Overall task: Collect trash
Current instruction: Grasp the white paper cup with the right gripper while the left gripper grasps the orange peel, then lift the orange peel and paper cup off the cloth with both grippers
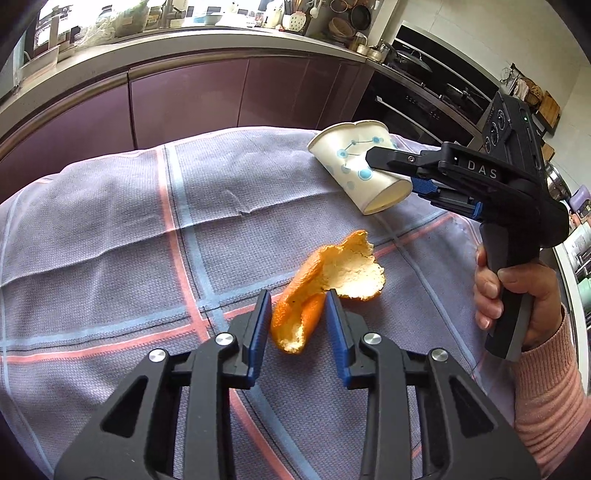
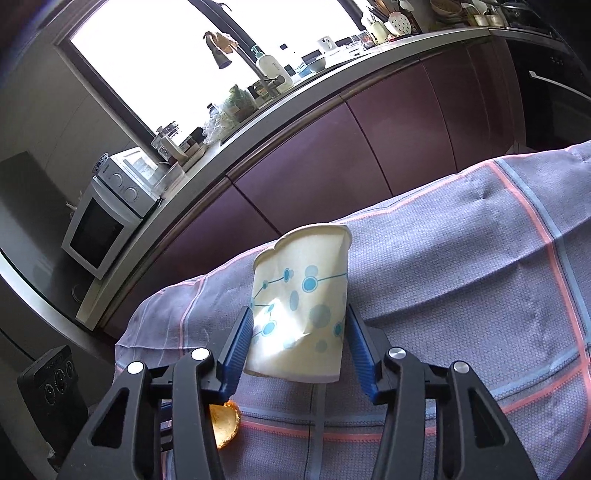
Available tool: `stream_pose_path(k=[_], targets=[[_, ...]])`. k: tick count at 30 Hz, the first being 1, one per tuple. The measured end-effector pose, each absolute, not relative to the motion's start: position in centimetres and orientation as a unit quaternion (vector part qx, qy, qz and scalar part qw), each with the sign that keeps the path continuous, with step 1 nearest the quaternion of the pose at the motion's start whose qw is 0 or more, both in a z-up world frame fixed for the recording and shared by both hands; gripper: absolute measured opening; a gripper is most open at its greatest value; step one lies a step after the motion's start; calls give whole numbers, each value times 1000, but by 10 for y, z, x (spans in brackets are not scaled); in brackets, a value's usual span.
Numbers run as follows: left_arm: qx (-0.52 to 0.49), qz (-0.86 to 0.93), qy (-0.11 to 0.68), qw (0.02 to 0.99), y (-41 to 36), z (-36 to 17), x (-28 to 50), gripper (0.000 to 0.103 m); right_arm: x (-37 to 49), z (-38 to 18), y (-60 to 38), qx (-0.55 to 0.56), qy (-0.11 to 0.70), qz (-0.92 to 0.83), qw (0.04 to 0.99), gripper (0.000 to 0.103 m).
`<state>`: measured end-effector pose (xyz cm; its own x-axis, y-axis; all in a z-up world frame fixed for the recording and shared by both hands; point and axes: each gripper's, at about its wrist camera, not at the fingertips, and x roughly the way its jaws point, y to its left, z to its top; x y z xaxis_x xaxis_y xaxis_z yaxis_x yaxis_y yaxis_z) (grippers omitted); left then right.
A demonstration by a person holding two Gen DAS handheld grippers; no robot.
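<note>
An orange peel [image 1: 328,286] lies on the checked grey cloth [image 1: 110,221]. My left gripper [image 1: 297,299] is open, its blue pads on either side of the peel's near end. A crumpled paper cup with blue dots [image 1: 360,164] lies on its side at the far right of the cloth. My right gripper [image 2: 299,314] straddles the cup [image 2: 301,306] with both pads at its sides; the left pad touches it, and I cannot tell if the cup is gripped. In the left wrist view the right gripper [image 1: 373,157] reaches over the cup. A bit of peel [image 2: 223,426] shows under the right gripper.
The cloth covers a table whose far edge [image 1: 240,131] drops off toward purple kitchen cabinets [image 1: 184,99]. A cluttered counter [image 1: 221,26] runs behind. A white microwave [image 2: 107,218] stands at the left in the right wrist view. A hand in a pink sleeve [image 1: 524,299] holds the right gripper.
</note>
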<state>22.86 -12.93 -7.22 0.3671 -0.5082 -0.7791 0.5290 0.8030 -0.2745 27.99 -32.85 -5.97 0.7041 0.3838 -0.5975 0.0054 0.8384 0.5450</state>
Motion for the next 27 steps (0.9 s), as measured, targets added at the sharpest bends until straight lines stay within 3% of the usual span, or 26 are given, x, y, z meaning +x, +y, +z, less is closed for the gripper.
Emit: stream_pose_path(k=[7, 8, 27], targets=[[14, -305, 461, 833, -128, -72, 227, 19, 271, -56, -331, 259, 362, 109, 889, 40], [12, -305, 461, 833, -127, -71, 227, 19, 269, -55, -331, 261, 360, 112, 889, 33], [-23, -298, 424, 855, -72, -43, 190, 17, 223, -42, -319, 279, 334, 163, 886, 32]])
